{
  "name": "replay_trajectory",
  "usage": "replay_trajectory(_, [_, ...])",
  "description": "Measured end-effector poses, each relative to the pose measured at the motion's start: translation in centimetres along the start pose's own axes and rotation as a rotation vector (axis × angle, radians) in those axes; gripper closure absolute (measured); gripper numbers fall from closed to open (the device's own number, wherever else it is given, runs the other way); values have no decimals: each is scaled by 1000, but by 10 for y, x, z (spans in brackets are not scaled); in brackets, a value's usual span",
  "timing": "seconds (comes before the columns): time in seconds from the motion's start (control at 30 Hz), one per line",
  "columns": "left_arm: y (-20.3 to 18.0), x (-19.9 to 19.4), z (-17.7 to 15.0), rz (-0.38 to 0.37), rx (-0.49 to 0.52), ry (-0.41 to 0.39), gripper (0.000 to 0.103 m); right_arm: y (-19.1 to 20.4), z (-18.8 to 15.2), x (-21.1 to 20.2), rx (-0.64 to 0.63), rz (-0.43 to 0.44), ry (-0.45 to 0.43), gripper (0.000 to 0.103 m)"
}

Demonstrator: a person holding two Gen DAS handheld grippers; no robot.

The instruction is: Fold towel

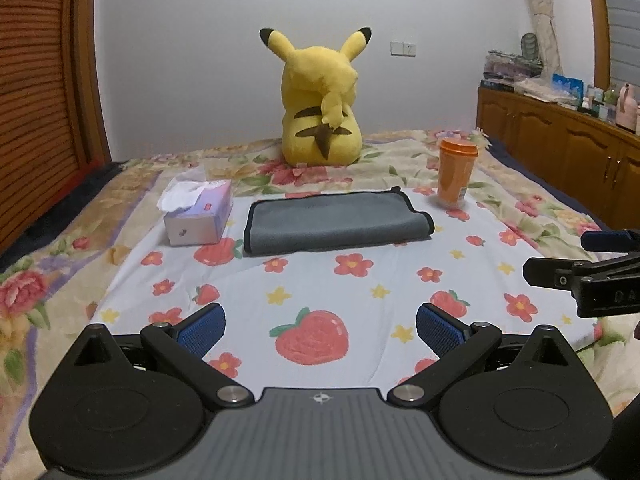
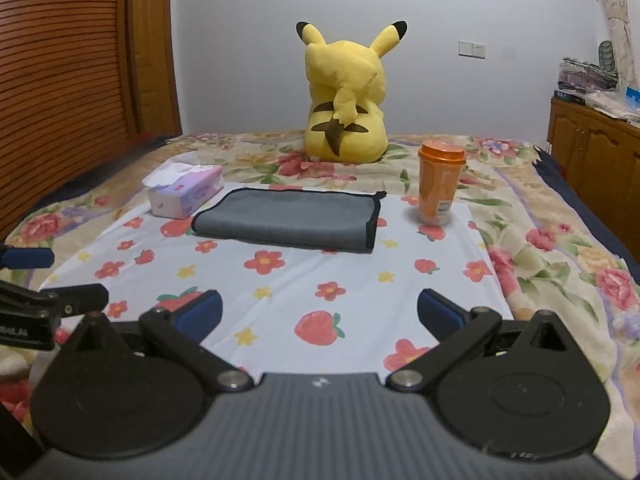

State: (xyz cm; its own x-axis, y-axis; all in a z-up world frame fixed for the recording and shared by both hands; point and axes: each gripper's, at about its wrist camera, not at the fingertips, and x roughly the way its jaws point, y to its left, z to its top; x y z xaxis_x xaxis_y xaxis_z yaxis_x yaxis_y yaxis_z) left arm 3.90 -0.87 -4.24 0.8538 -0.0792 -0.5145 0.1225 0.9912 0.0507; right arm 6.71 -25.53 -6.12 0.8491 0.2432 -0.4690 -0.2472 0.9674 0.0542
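A grey towel (image 1: pixel 336 222) with black trim lies folded flat on a white strawberry-print cloth (image 1: pixel 360 292) on the bed; it also shows in the right wrist view (image 2: pixel 288 222). My left gripper (image 1: pixel 320 330) is open and empty, held well short of the towel's near edge. My right gripper (image 2: pixel 319 314) is open and empty too, also well back from the towel. The right gripper's fingers (image 1: pixel 560 276) show at the right edge of the left wrist view, and the left gripper's fingers (image 2: pixel 60 300) show at the left edge of the right wrist view.
A tissue box (image 1: pixel 200 216) stands just left of the towel. An orange lidded cup (image 1: pixel 456 172) stands to its right. A yellow plush toy (image 1: pixel 320 108) sits behind it. A wooden headboard (image 1: pixel 40 100) is on the left, a wooden cabinet (image 1: pixel 560 140) on the right.
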Motion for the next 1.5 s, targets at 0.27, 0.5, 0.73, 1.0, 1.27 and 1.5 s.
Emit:
replay_trajectory(0.27, [2,-6,1,19,-6,-45,0,-3,0,-5,13,-18,-27,0])
replay_trajectory(0.5, [3,-11,2,39,-4,-82,0,-5,1,-12,24,-28,-65,0])
replay_trajectory(0.73, [6,-18,3,44,-16,-114,0,-8,1,-17,37,-39,-95,0])
replay_trajectory(1.0, [8,-21,3,48,-20,-136,0,-9,1,-19,42,-54,-120,0])
replay_trajectory(1.27, [6,-24,4,50,-6,-166,0,-10,1,-22,50,-67,-139,0])
replay_trajectory(1.5, [6,-28,5,52,-5,-191,0,-11,1,-24,51,-72,-153,0])
